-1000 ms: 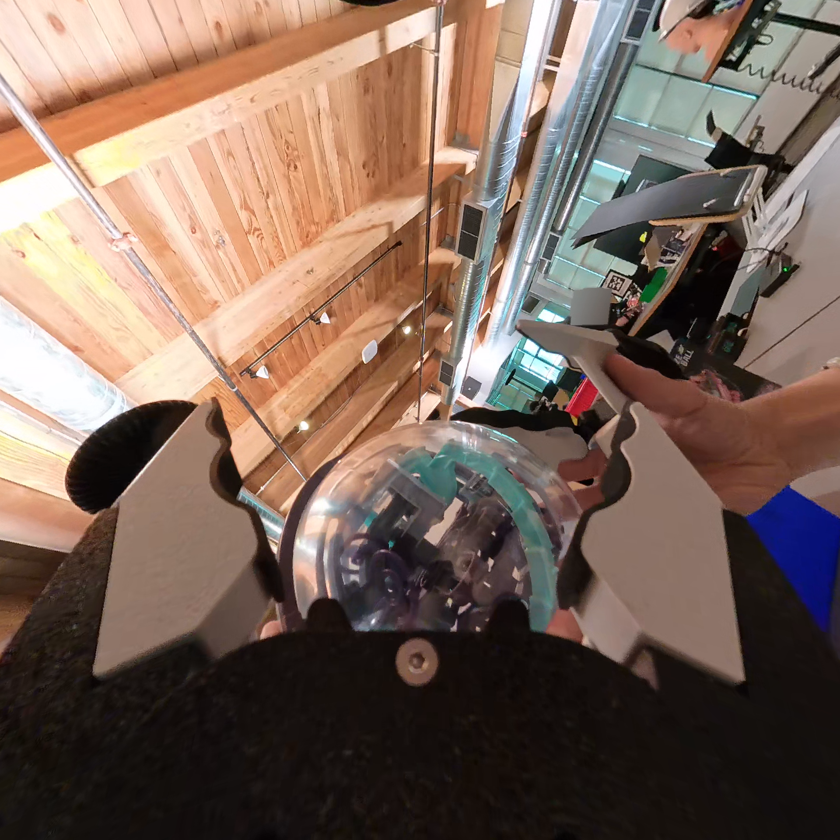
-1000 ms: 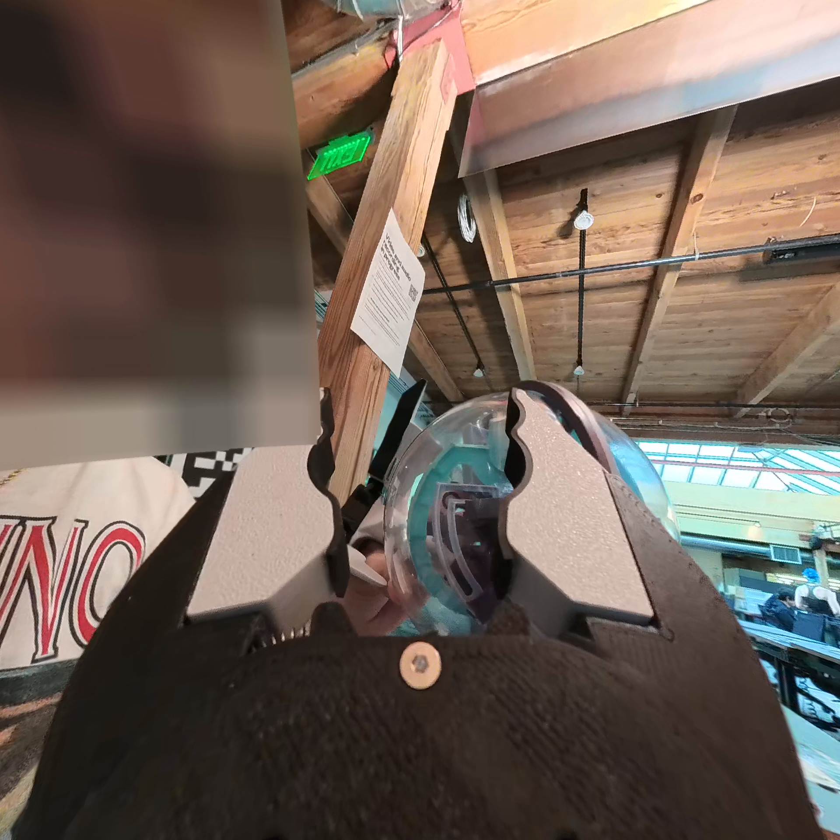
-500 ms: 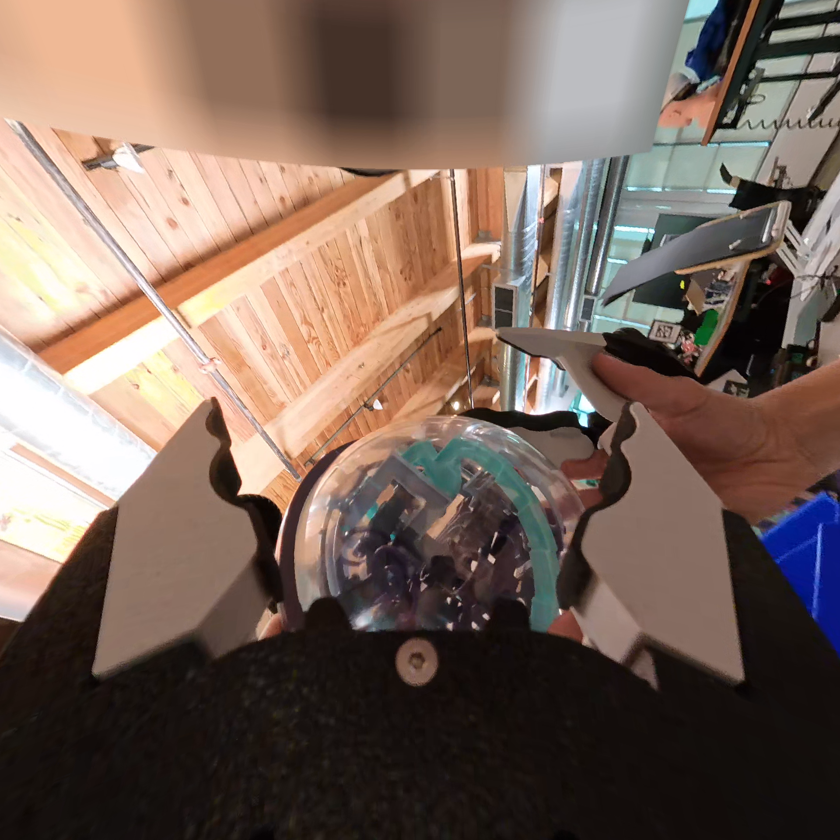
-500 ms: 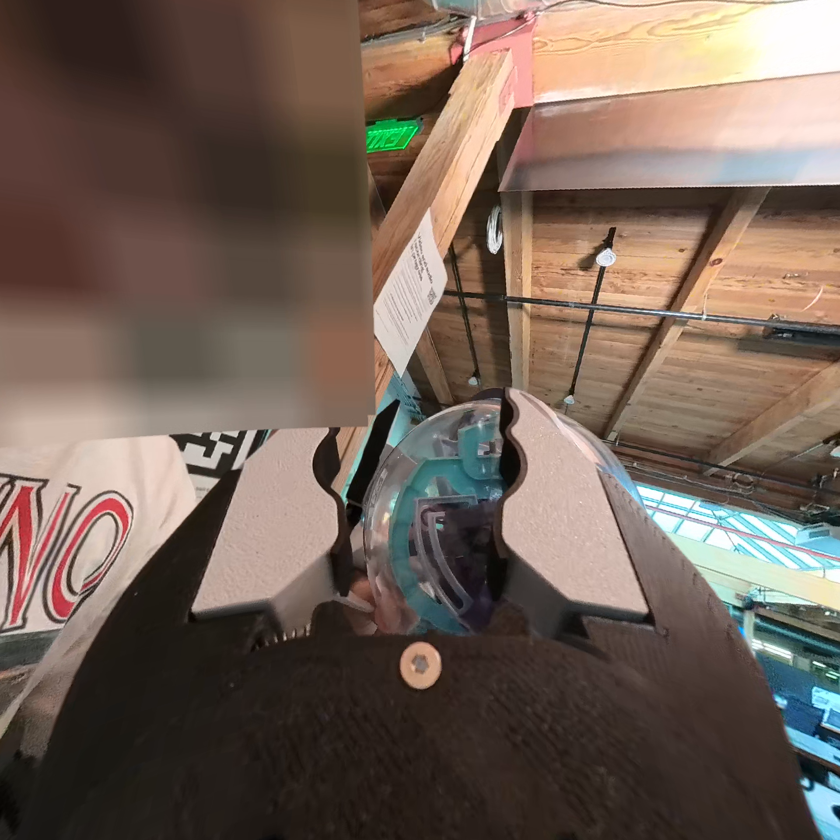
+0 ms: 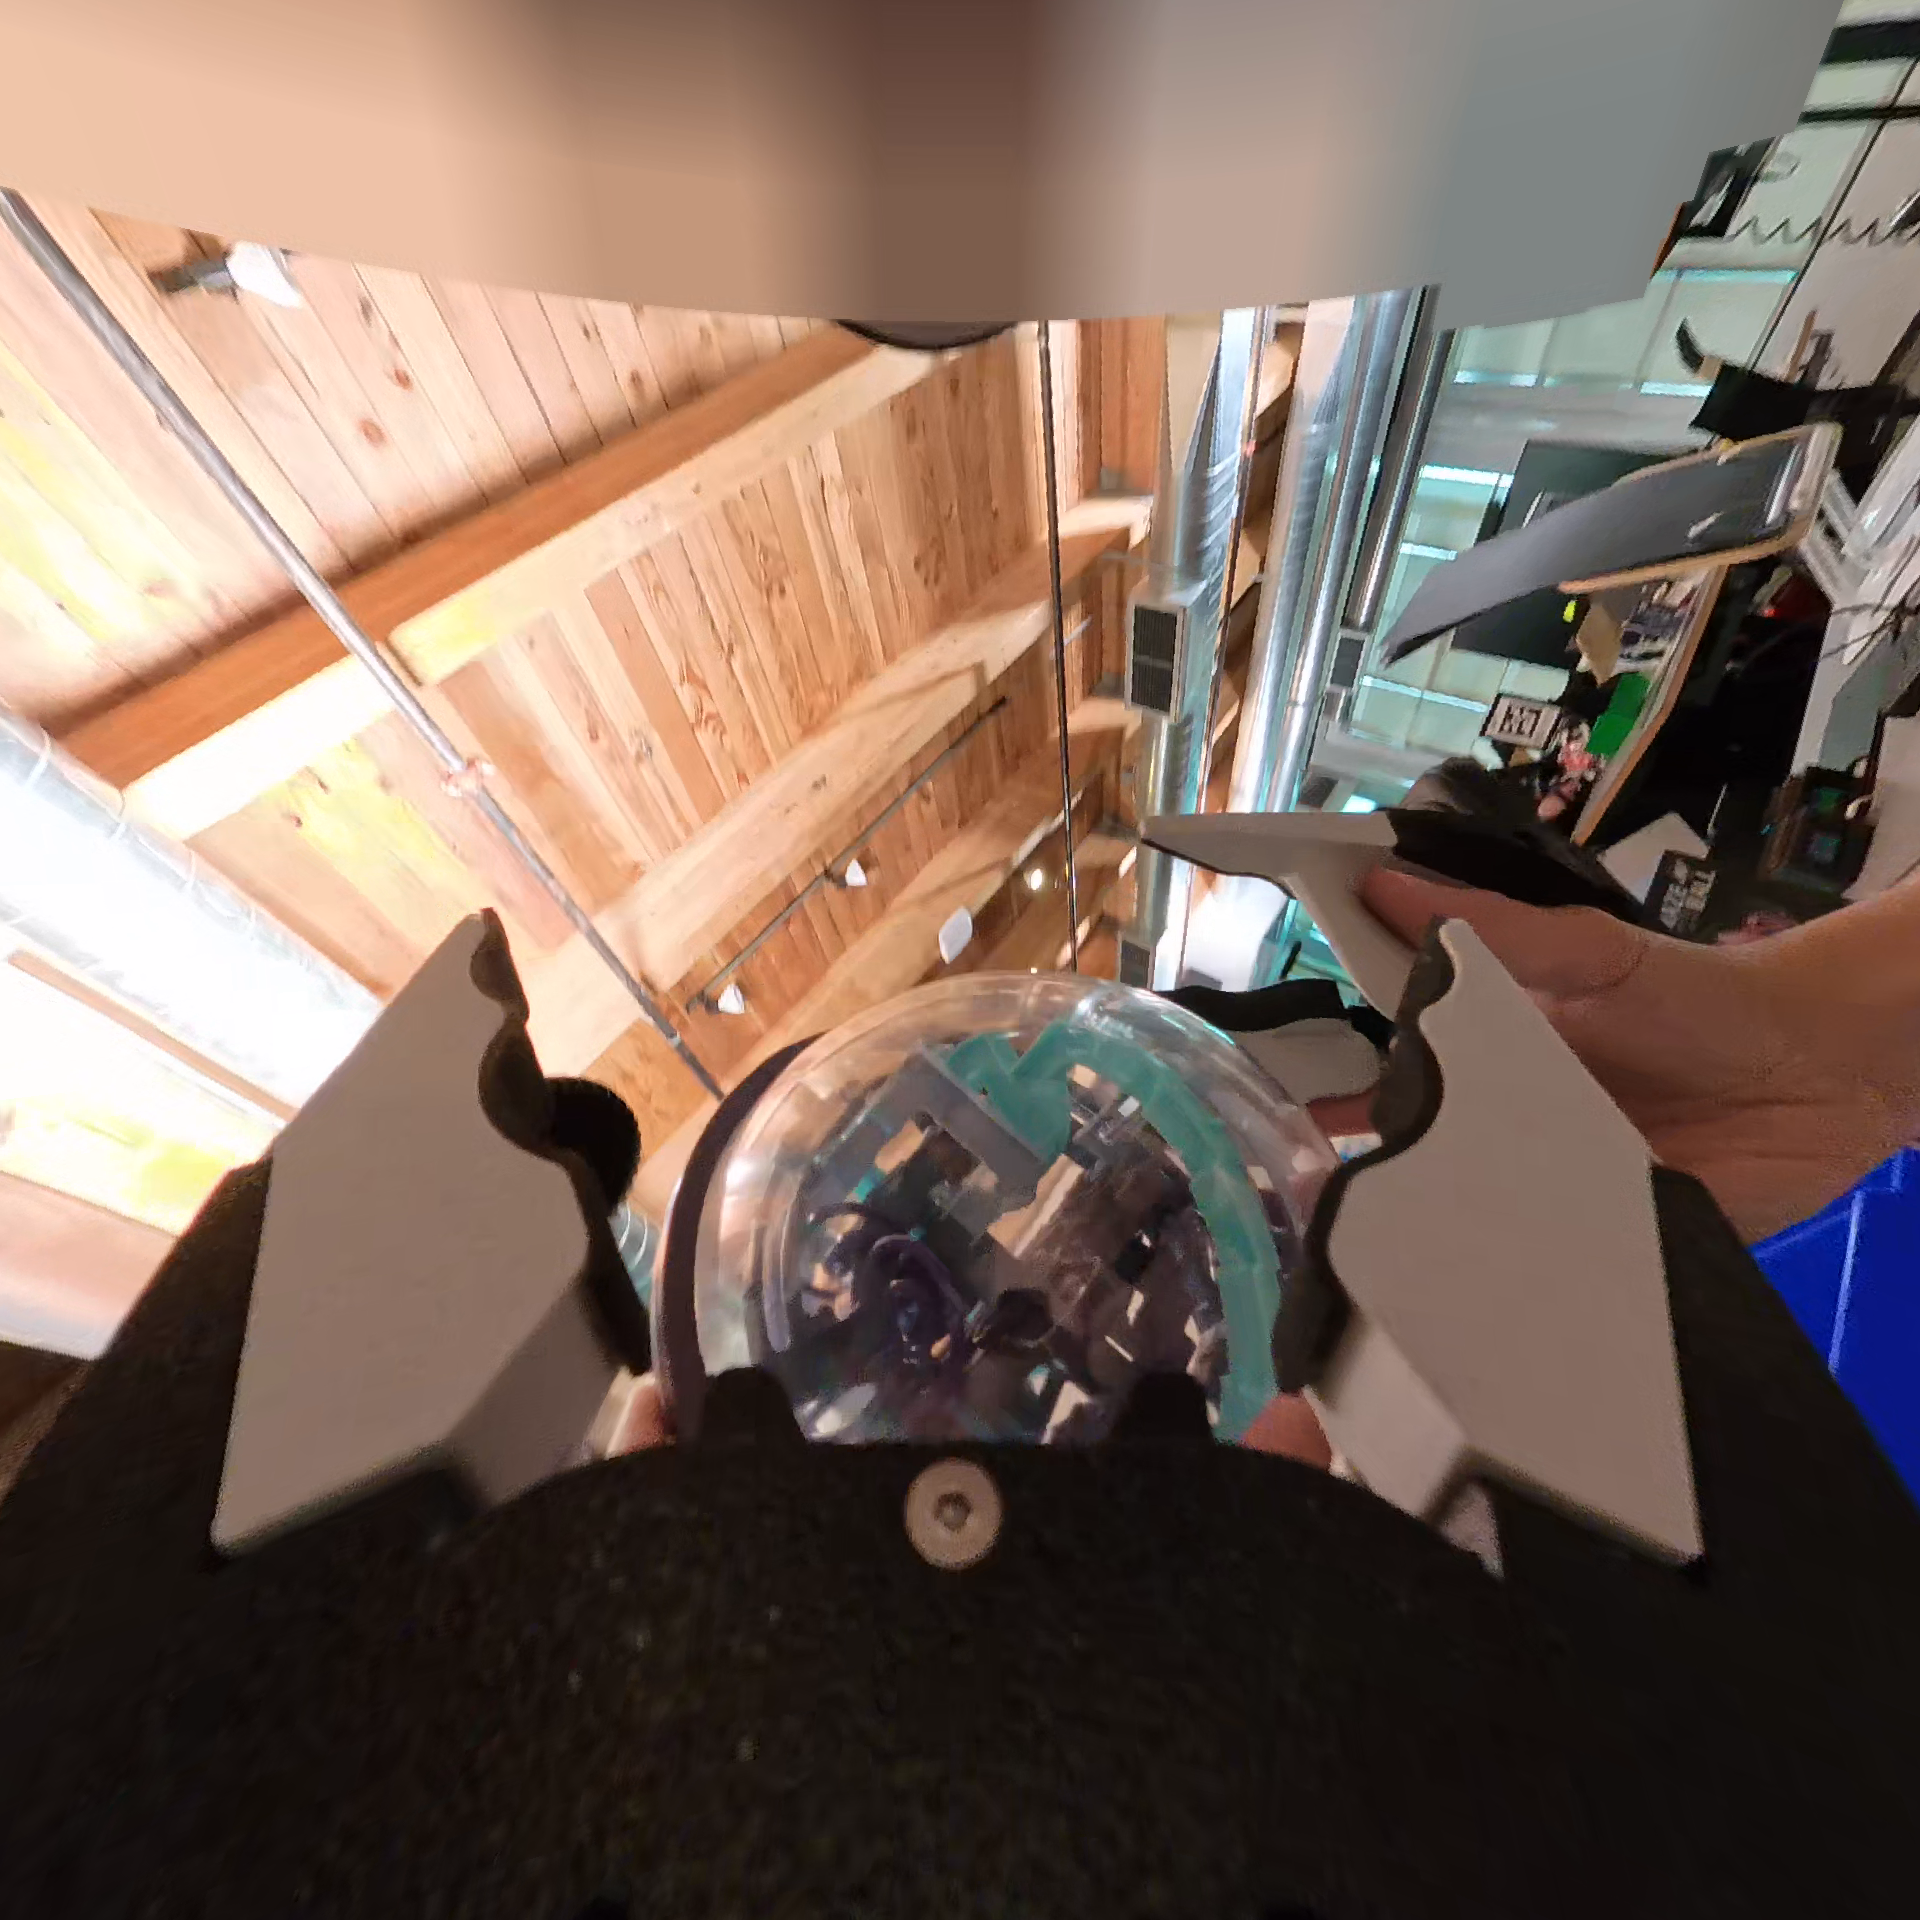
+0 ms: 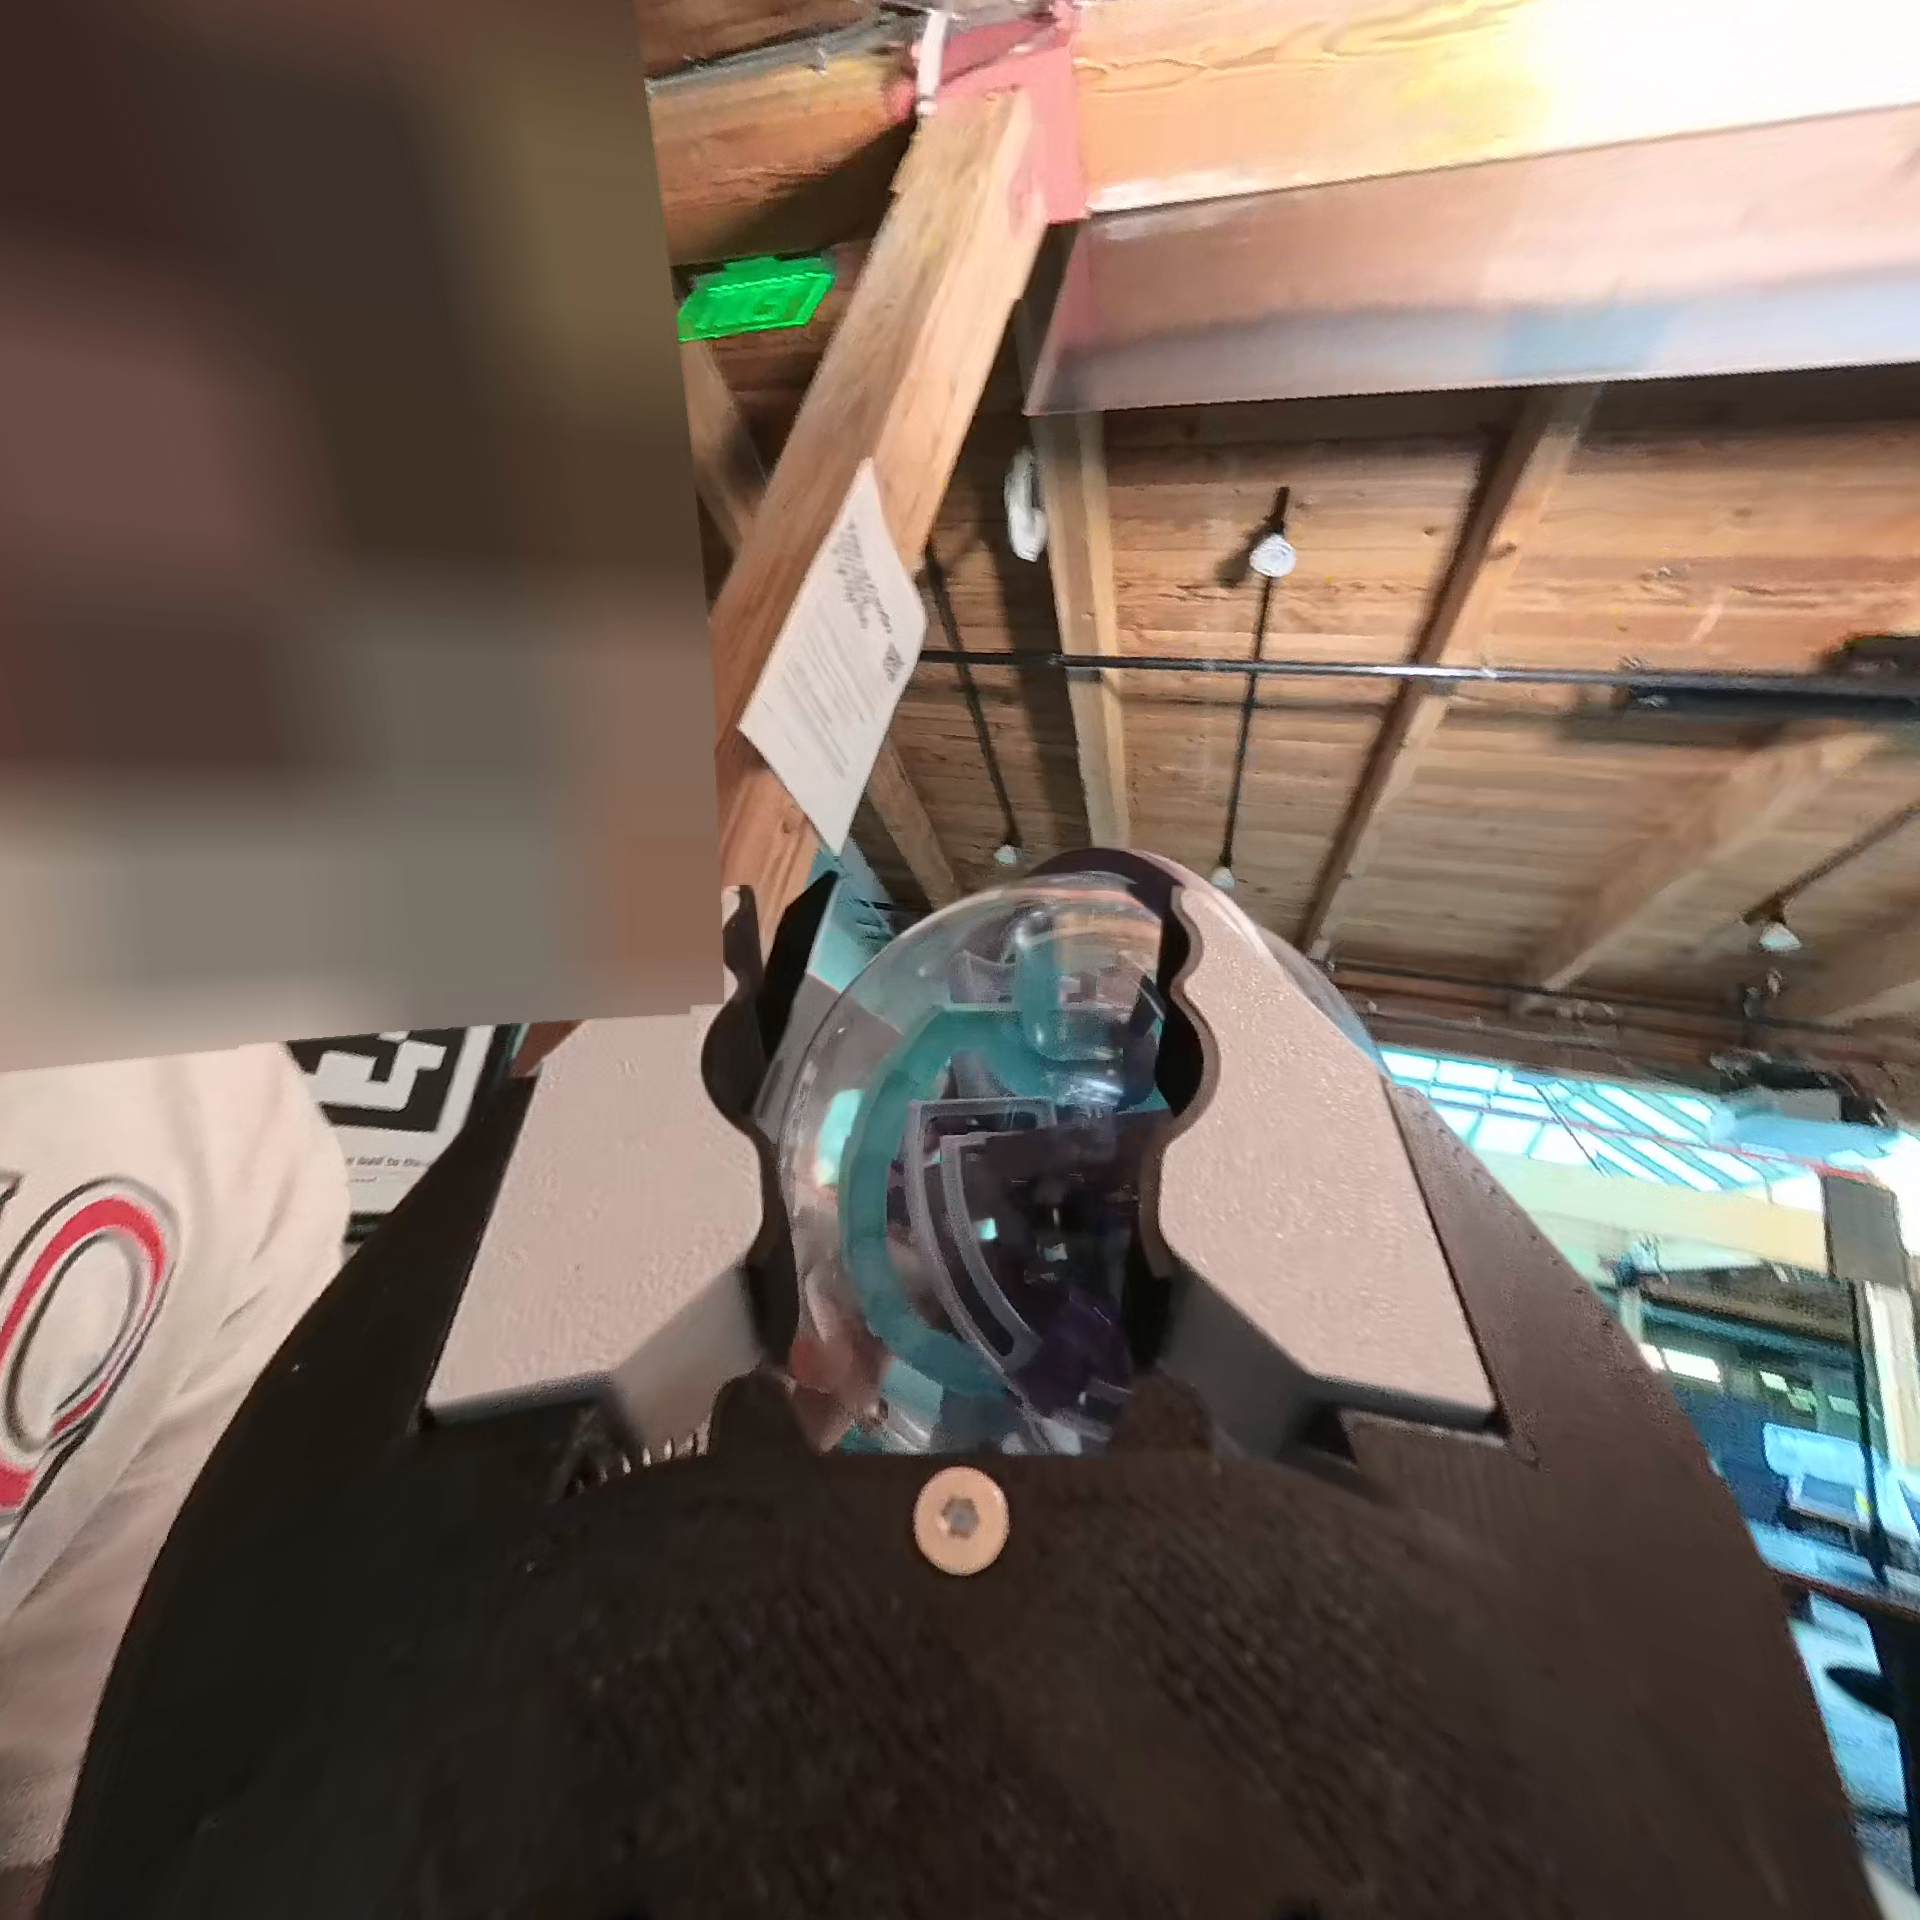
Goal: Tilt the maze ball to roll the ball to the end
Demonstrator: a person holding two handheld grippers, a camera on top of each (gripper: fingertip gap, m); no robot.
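maze ball: clear sphere with teal, grey and purple tracks inside and a dark band round its middle, held up under the wooden ceiling, between the fingers of both grippers at once
left gripper: fingers spread wide, one on each side of the sphere; the black wavy pads sit against its flanks low down, near the finger roots
left gripper's fingertips: reach past the sphere's top and stand well apart from each other
right gripper: fingers set narrower, closed on the sphere; the pad of the right-hand finger lies against the clear shell, the left-hand pad at the shell's edge
small ball inside: cannot tell which track it sits in
hand: beyond the left gripper's right fingertip, wrapped round the other gripper's white finger
white shirt with red lettering: left of the right gripper's fingers
paper sheet: on a wooden post above the right gripper's fingertips
green lit sign: higher up, above that sheet
blue bin: right of the left gripper's right finger
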